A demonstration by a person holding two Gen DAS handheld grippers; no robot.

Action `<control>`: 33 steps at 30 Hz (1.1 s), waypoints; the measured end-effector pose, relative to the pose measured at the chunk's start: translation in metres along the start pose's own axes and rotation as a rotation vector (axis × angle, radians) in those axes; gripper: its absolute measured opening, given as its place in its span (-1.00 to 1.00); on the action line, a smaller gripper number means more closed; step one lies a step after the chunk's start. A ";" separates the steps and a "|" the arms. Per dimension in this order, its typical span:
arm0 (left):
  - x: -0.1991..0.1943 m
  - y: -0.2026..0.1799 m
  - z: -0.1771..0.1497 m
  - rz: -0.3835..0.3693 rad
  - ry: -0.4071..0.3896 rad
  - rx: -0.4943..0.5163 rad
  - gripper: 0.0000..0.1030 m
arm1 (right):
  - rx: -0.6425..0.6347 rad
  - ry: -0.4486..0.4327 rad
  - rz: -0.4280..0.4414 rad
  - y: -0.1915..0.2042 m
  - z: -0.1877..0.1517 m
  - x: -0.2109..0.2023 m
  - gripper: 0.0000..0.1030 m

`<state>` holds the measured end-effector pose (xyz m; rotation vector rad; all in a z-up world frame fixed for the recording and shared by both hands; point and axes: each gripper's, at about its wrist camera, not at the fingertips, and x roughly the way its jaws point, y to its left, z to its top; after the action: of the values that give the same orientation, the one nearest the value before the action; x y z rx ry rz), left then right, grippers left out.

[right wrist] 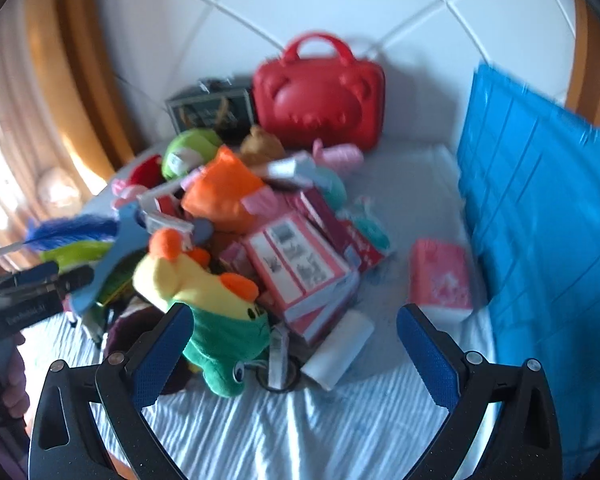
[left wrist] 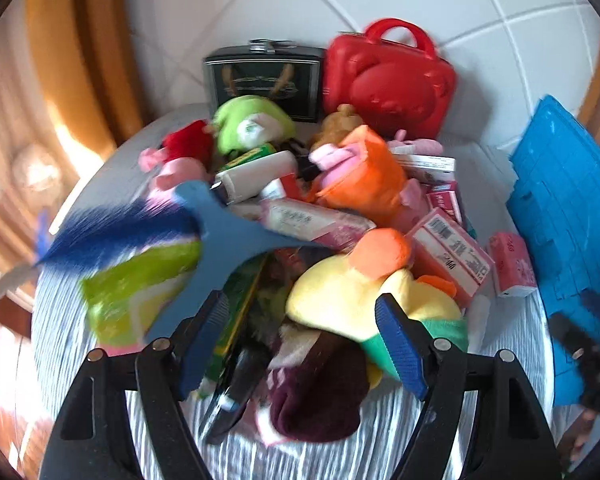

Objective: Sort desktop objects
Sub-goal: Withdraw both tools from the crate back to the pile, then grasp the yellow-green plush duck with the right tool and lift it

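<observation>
both views blurred. left claw [left wrist: 300,340] with blue pads [left wrist: 400,344] spread apart, nothing between them, hanging above the near edge of a heap of toys and boxes on a striped white cloth [right wrist: 300,432] covering the surface. right claw [right wrist: 296,344] likewise spread wide and holding nothing, its left pad just in front of a yellow plush with orange tufts and green clothes [right wrist: 216,304].

heap in the middle of the surface: orange plush [left wrist: 364,176] near the top, lime-green plush [left wrist: 248,124] and red plush [left wrist: 188,140] behind it, pink and white cartons [left wrist: 452,252] to the right, maroon soft thing [left wrist: 320,392] at the near edge, blue feather [left wrist: 112,228] and lime-green packet [left wrist: 140,288] on the left. small pink box [right wrist: 440,276] apart from the heap, on its right, near a blue folded crate [right wrist: 540,208] standing at the right edge. red bear-faced case [right wrist: 320,96] upright at the back against the white wall, dark metal box [right wrist: 208,108] just left of it. white roll [right wrist: 340,348] lying at the near right foot of the heap.
</observation>
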<state>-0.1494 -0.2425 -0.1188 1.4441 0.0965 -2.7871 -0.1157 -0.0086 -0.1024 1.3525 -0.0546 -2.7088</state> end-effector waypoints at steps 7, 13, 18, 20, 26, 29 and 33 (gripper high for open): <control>0.066 -0.039 0.021 -0.082 0.047 0.240 0.47 | 0.069 0.098 -0.069 0.007 -0.019 0.036 1.00; 0.075 -0.026 -0.001 -0.135 0.079 0.315 0.68 | 0.095 0.145 -0.045 0.015 -0.028 0.053 1.00; 0.061 0.000 -0.014 -0.148 0.054 0.324 0.76 | 0.079 0.213 0.051 0.039 -0.040 0.080 1.00; 0.057 0.004 -0.019 -0.123 0.039 0.358 0.77 | 0.088 0.214 0.080 0.044 -0.042 0.085 1.00; 0.041 0.014 -0.029 -0.132 0.017 0.434 0.76 | 0.139 0.198 0.110 0.039 -0.043 0.079 1.00; 0.036 0.011 -0.035 -0.119 0.005 0.485 0.77 | 0.133 0.191 0.130 0.045 -0.042 0.072 1.00; 0.045 0.007 -0.038 -0.118 0.026 0.502 0.86 | 0.116 0.201 0.171 0.060 -0.044 0.075 1.00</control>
<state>-0.1444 -0.2460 -0.1774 1.6005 -0.5769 -3.0292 -0.1206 -0.0762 -0.1835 1.5672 -0.2989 -2.4516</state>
